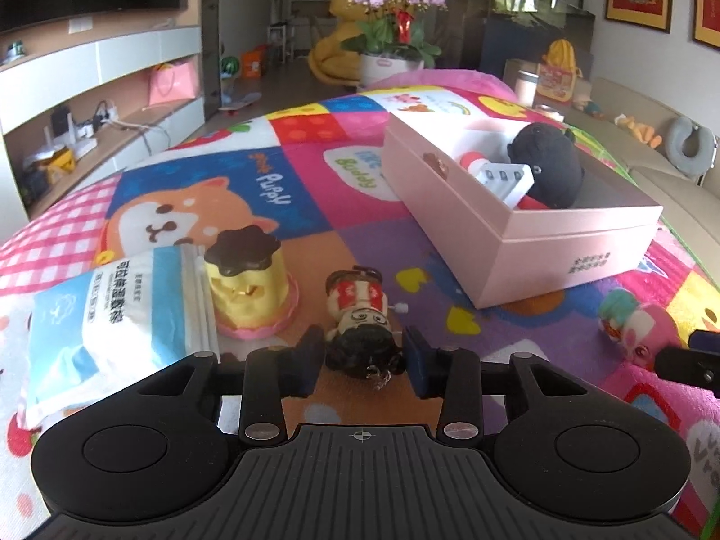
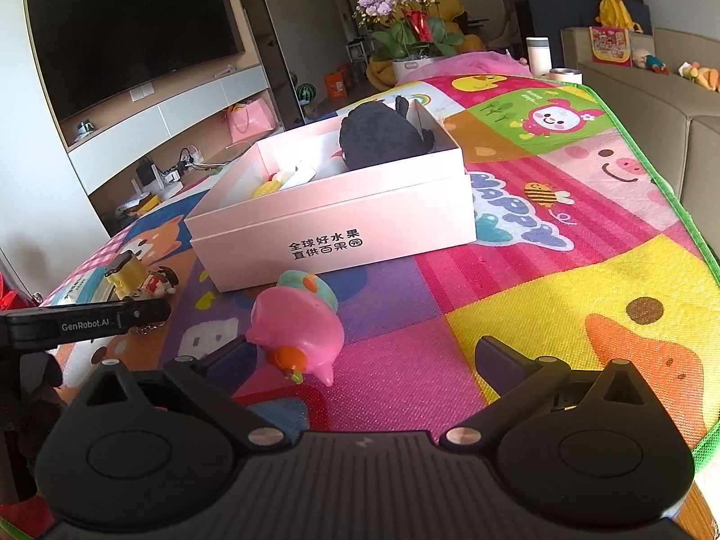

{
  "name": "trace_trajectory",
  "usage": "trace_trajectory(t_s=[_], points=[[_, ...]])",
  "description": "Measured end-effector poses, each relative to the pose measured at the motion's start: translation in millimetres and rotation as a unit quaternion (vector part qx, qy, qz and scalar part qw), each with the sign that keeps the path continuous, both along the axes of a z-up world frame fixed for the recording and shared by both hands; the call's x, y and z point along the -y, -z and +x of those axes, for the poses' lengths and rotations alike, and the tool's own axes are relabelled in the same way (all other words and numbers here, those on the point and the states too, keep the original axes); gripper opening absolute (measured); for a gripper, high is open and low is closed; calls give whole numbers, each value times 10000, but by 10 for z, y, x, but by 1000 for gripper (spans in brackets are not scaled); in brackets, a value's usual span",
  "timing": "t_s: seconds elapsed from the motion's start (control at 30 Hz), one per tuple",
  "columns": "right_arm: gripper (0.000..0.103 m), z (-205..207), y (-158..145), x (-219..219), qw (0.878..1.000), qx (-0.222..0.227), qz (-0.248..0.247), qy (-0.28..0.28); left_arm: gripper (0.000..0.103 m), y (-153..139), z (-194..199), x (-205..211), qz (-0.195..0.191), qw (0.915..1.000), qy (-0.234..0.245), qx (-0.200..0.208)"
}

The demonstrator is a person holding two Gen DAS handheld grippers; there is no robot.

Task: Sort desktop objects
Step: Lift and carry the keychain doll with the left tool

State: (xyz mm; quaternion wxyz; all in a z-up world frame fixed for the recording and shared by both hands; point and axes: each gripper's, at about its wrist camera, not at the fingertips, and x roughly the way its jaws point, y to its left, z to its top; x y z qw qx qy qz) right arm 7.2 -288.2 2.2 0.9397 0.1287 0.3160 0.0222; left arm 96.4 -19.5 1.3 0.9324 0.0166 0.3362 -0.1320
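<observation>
A small doll with black hair and a red-and-white top (image 1: 360, 310) lies on the play mat. My left gripper (image 1: 365, 360) is shut on its head, a pad pressing each side. From the right wrist view the doll (image 2: 159, 282) shows beside one left finger (image 2: 144, 312). A pink pig toy with a teal hat (image 2: 297, 333) lies between the wide-apart fingers of my right gripper (image 2: 364, 357), close to the left finger and untouched. The open pink box (image 1: 517, 234) (image 2: 333, 211) holds a black plush (image 1: 549, 166) (image 2: 382, 135) and a white item (image 1: 504, 177).
A yellow pudding toy with a dark lid (image 1: 249, 283) and a blue-white tissue pack (image 1: 112, 315) sit left of the doll. The pig (image 1: 639, 324) lies right of it. The mat's green edge (image 2: 652, 166) borders a beige sofa (image 2: 666, 103). A flower pot (image 1: 391, 63) stands beyond.
</observation>
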Motion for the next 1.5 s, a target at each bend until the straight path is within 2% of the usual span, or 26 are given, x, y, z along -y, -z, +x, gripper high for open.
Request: trace_trajectory(t_s=[0.1,0.23,0.33,0.37,0.4,0.47,0.57,0.6,0.67,0.77,0.83,0.93,1.13,1.27,1.5], points=[[103,2,0,-5,10000,-5,-10,10,42,-39,-217,15,-69,9998,188,29],[103,6,-2,-15,10000,-22,-69,56,42,-76,-624,76,-159,9970,759,-59],[103,13,0,-45,9998,-53,-177,58,46,-109,-863,41,-457,9947,915,-143],[103,15,0,-53,9998,-60,-208,55,53,-113,-917,28,-531,9944,904,-159],[103,18,0,-60,9997,-65,-232,51,65,-115,-955,21,-520,9944,905,-154],[103,25,0,-62,9996,-74,-257,41,78,-115,-1015,27,-345,9957,857,-52],[103,27,3,-58,9996,-78,-259,38,84,-81,-998,17,-111,9970,760,-91],[103,27,4,-58,9996,-78,-259,38,87,-69,-973,0,-115,9972,726,-128],[103,26,3,-58,9996,-78,-257,38,88,-62,-952,-19,-159,9972,703,-189],[103,29,4,-58,9996,-79,-260,38,96,-77,-977,-16,-424,9954,834,-215],[103,28,4,-59,9996,-82,-269,37,96,-85,-1001,37,-519,9938,967,-195],[103,34,12,-82,9993,-118,-353,4,97,-50,-1012,148,-359,9936,1056,-194],[103,75,31,-235,9956,-293,-866,-182,100,48,-951,101,167,9978,614,-186],[103,101,42,-298,9930,-379,-1099,-223,102,75,-864,-79,513,9986,-22,-109],[103,103,41,-306,9922,-399,-1155,-230,103,52,-702,-422,408,9948,-902,-241]])
